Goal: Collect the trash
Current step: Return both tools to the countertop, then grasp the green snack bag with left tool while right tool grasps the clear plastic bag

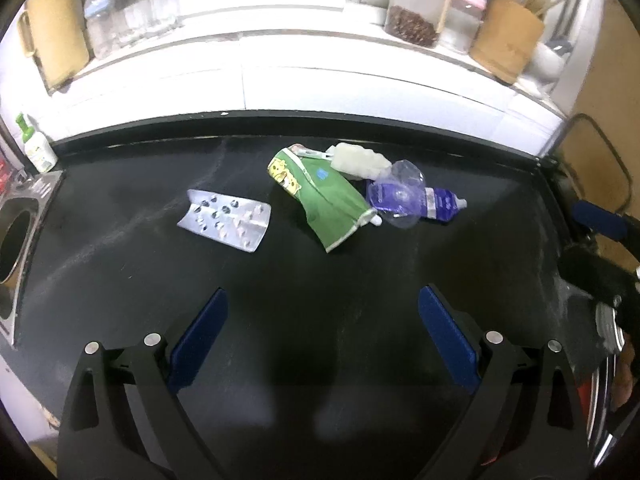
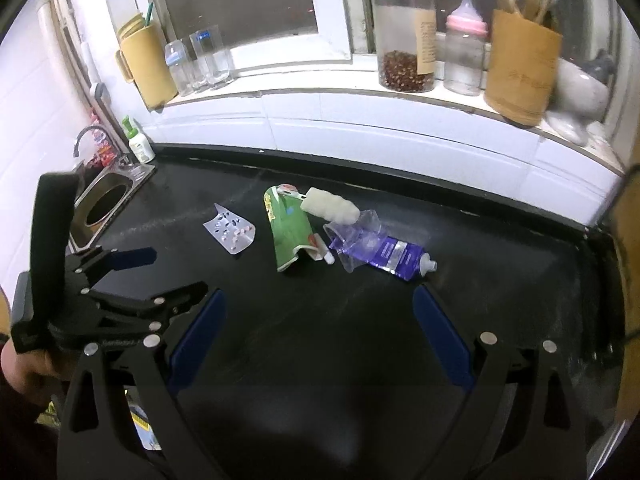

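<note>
Four pieces of trash lie on the black counter [image 1: 120, 280], none collected yet. A blister pack [image 1: 224, 218] sits apart to the left. A green pouch [image 1: 324, 200] lies in the middle, a white brush-like piece [image 1: 360, 162] rests at its far end, and a purple pouch [image 1: 416, 200] with clear crumpled plastic touches both. The left tongs [image 1: 322, 334] are wide and empty, hovering short of the pile. The right tongs [image 2: 320, 334] are likewise wide and empty, well back from the trash. No bin shows in either view, though a sink [image 2: 100, 208] sits at the counter's left end. By my reading the task is at its start: every piece remains to be picked up.
</note>
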`<state>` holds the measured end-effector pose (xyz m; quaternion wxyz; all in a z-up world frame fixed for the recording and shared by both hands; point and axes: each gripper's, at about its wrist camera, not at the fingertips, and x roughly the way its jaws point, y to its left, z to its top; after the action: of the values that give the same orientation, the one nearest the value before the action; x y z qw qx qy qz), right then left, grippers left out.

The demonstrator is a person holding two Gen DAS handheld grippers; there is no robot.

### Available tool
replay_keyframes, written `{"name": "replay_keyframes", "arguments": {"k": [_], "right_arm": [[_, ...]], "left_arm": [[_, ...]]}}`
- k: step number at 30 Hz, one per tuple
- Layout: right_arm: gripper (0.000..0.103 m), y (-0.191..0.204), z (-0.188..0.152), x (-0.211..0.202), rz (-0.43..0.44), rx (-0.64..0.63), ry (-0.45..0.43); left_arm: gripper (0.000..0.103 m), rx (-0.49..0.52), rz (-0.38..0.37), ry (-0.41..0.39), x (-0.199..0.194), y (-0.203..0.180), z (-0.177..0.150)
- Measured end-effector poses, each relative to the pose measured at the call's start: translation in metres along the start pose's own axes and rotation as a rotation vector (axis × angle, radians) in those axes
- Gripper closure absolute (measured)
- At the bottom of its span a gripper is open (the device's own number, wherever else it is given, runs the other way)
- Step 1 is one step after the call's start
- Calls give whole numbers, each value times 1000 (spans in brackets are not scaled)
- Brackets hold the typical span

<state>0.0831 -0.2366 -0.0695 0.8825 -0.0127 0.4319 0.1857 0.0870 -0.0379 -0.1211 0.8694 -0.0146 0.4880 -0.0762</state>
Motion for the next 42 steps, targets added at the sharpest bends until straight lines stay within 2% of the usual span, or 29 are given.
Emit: {"name": "replay_keyframes", "arguments": {"k": [5, 8, 15, 23, 26, 28, 33, 35, 36, 42], "right_arm": [[12, -22, 12, 41, 47, -38, 39], [12, -35, 19, 67, 75, -49, 62], [12, -48, 31, 130, 131, -90, 150], [12, -54, 39, 191, 132, -140, 232], [20, -61, 46, 204, 134, -137, 247], [30, -64, 49, 209, 135, -138, 255], [46, -61, 47, 215, 128, -156, 267], [61, -57, 47, 210, 117, -161, 258], [65, -57, 47, 208, 111, -161, 253], [67, -55, 46, 188, 93, -119, 216]], "left_arm": [[10, -54, 13, 12, 36, 4, 27], [10, -103, -5, 28, 65, 9, 45], [10, -192, 0, 122, 133, 18, 69], [10, -205, -20, 159, 174, 23, 84], [11, -198, -25, 158, 180, 25, 88], [15, -194, -45, 158, 182, 25, 90], [44, -179, -97, 155, 181, 20, 91], [47, -169, -88, 145, 175, 20, 91], [48, -163, -96, 135, 170, 19, 92], [49, -134, -94, 109, 135, 19, 87]]}}
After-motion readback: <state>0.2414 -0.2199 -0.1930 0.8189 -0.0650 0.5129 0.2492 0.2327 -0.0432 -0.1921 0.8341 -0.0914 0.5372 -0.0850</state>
